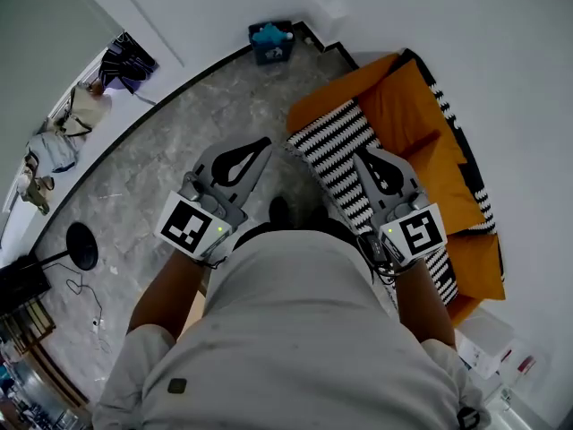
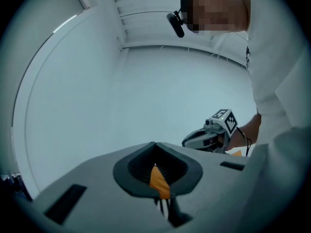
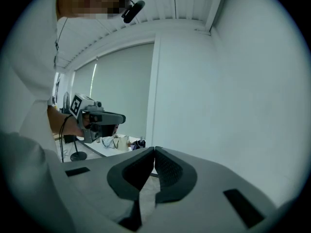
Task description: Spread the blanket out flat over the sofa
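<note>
1. Pinching a fold of cloth, the left gripper has its jaws closed down on the blanket. An orange strip, with a bit of black-and-white stripe under it, sits squeezed between the pads. That bite is probably there so this corner can be lifted and carried.
2. The right gripper has its jaws together, tips touching. A pale patch shows in the slot below the tips, and I cannot tell whether that is blanket edge. In the head view this gripper lies over the striped cloth, so my guess is a grip on the other edge.
3. Both grippers point up toward the wall and ceiling, side by side and well apart in front of the person's body. That stance suits raising a cloth by two points so that it hangs open.
4. The blanket is at the person's front right. Its striped face runs from the left gripper's tip across and under the right gripper, with orange cloth beyond. It is folded and bunched, not flat.
5. The sofa stands against the wall beneath it. I cannot make out where orange blanket ends and orange sofa begins.
6. Spreading looks barely begun: the cloth needs lifting, pulling wide, then laying over the seat. The grey stone floor to the left leaves room to step back.
</note>
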### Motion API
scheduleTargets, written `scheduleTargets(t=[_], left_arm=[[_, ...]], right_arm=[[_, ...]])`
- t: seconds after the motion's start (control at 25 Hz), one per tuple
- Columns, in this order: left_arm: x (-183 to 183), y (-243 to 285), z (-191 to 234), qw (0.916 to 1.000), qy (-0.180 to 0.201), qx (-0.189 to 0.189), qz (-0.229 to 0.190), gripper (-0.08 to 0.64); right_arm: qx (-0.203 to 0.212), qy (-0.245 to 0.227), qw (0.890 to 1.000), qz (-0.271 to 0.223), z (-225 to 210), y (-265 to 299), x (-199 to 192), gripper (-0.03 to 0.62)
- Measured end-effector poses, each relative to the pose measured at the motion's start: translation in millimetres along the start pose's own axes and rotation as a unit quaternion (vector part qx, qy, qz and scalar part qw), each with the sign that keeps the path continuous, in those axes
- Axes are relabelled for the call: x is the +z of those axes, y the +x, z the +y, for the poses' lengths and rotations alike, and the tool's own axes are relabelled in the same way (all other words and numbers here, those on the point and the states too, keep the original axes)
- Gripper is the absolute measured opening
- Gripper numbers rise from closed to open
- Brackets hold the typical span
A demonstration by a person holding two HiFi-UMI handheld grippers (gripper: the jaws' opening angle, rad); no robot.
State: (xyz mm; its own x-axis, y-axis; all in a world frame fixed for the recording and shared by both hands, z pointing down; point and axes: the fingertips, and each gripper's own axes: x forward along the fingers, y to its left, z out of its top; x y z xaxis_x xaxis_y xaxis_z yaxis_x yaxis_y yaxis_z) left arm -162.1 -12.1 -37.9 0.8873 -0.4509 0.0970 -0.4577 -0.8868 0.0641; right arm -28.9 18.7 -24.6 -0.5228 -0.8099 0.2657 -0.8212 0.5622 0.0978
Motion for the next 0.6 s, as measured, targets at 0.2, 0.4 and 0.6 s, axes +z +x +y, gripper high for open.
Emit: scheduleTargets(t=[0.2, 0.4, 0.6], left_arm=[[-6.7, 8.1, -34.8, 0.9997, -0.007, -0.016, 0.019, 0.009], [1.3, 17.2, -80.0, 0.9995, 0.004, -0.03, -0.005, 0.009], [3.9, 24.3, -142.5, 0.9996, 0.009, -0.026, -0.006, 0.009]], right_arm=[[-0.007, 0.002, 1.0, 0.004, -4.1, -40.1, -7.1, 0.029], [-0.019, 0.017, 1.0, 0.003, -9.9, -91.6, -17.8, 0.029], [-0.018, 0.011, 1.0, -0.001, -12.9, -158.5, -35.9, 0.028]])
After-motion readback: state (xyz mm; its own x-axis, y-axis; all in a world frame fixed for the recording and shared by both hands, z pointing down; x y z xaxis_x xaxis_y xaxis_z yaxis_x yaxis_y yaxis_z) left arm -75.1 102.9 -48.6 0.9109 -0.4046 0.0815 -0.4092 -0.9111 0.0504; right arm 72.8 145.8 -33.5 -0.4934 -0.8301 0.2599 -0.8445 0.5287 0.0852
